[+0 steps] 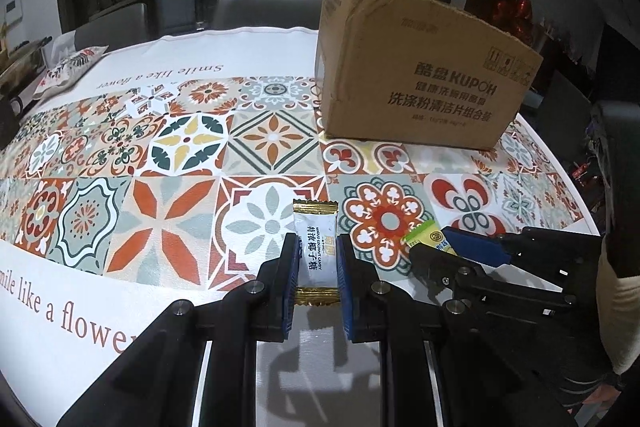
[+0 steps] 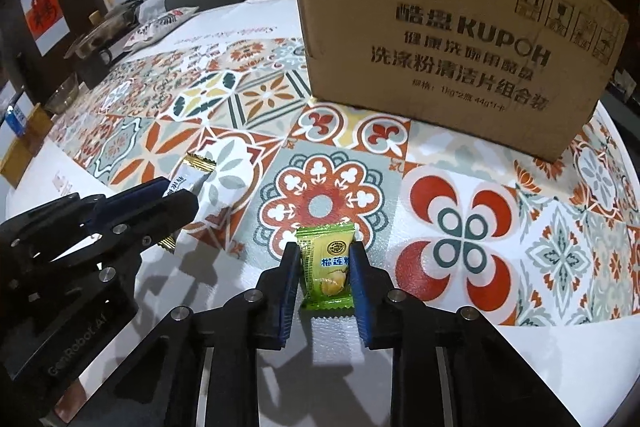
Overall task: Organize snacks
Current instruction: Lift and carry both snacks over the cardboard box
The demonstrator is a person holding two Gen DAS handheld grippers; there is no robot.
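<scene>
My left gripper is shut on a white coconut candy with gold ends, low over the patterned tablecloth. It also shows in the right wrist view, held by the left gripper. My right gripper is shut on a green durian candy. In the left wrist view the right gripper holds the green candy just right of the white one. A brown cardboard box stands behind both; it also shows in the right wrist view.
The tiled-pattern tablecloth covers a round table. A patterned snack bag and dishes sit at the far left edge; in the right wrist view a glass and a pot stand there. A grey chair is behind the table.
</scene>
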